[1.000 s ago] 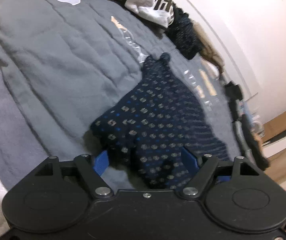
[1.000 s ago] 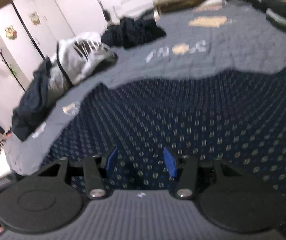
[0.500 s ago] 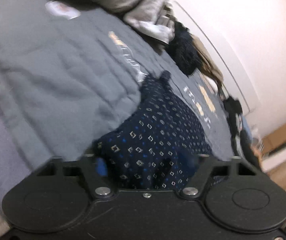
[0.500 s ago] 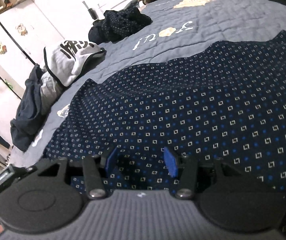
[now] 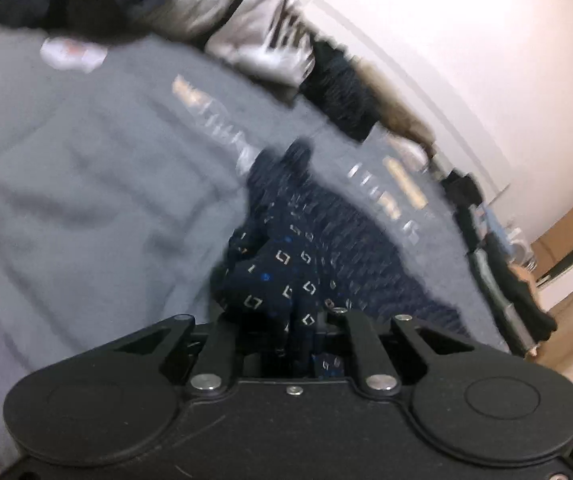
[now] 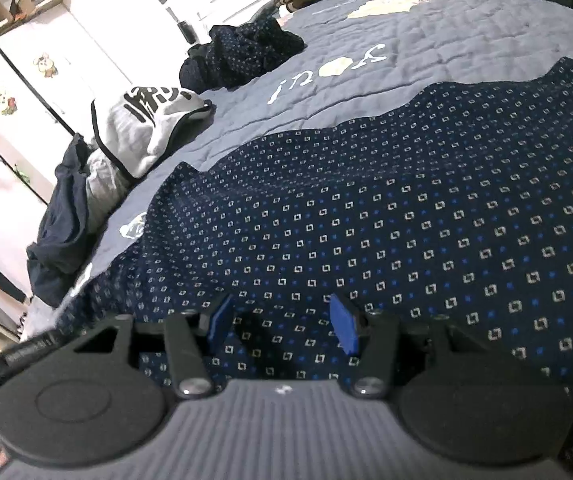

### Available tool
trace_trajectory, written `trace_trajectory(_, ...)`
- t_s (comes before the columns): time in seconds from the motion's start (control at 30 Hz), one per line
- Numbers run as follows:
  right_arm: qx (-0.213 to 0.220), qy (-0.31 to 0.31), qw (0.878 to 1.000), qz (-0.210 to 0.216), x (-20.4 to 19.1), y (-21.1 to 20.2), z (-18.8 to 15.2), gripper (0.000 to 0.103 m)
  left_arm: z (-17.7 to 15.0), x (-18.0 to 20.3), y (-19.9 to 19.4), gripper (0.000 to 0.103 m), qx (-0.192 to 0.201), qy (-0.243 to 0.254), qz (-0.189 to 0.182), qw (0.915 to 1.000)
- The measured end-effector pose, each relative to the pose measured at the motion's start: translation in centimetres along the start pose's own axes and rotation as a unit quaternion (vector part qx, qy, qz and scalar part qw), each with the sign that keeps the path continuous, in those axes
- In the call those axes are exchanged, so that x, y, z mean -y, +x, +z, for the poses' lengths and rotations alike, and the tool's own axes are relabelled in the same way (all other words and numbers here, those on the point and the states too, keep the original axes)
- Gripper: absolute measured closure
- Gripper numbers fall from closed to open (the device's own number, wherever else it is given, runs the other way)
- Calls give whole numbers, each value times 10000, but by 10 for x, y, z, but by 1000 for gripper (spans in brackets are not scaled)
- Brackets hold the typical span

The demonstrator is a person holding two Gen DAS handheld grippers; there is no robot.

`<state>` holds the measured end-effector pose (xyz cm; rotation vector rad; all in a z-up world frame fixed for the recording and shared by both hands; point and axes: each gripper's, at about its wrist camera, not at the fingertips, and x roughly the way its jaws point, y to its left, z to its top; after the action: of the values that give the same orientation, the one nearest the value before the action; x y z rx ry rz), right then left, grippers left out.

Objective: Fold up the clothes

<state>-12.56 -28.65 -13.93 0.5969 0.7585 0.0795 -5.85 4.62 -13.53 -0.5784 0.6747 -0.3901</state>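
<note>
A navy garment with small square and blue dot print [image 6: 406,200] lies spread on the grey quilt [image 6: 446,40]. In the left wrist view its near corner [image 5: 286,256] is bunched up and lifted off the quilt. My left gripper [image 5: 290,320] has that corner between its jaws, which are closing on it; the cloth hides the pads. My right gripper [image 6: 282,320] hovers just over the spread cloth. Its blue pads [image 6: 344,330] stand apart with only flat fabric beneath them.
Along the bed's far side lie a white and grey garment with black print [image 6: 146,120], a dark dotted clump [image 6: 242,56] and a dark heap [image 6: 62,232]. White wardrobe doors [image 6: 26,80] stand behind. Stacked dark clothes [image 5: 498,280] line the bed's right edge.
The left jaws have gone from wide apart to closed over the garment's corner, and that corner has risen and bunched. The right gripper has only rolled a little.
</note>
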Motion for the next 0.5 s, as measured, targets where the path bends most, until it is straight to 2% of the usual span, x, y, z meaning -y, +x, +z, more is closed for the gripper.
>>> trace_trajectory(0.13,79,206,9997,77,11,-14,3,50,0,38,-1,92,207,777,-311,9963)
trace_trajectory(0.27,257,490,9984,113,29,-36,11,50,-14,83,6,92,152,1753,-678,9821)
trace_trajectory(0.33,484,797,9955,143,44,-56,21,50,-27,112,13,92,52,2200,-884,9715)
trace_trajectory(0.4,723,1106,9910,200,62,-77,30,50,-45,141,18,92,-57,2665,-1118,9573)
trace_trajectory(0.47,898,1375,9861,261,80,-97,36,50,-67,170,24,92,-201,3165,-1339,9389)
trace_trajectory(0.5,955,1497,9837,294,89,-105,37,50,-82,182,26,92,-301,3459,-1434,9268)
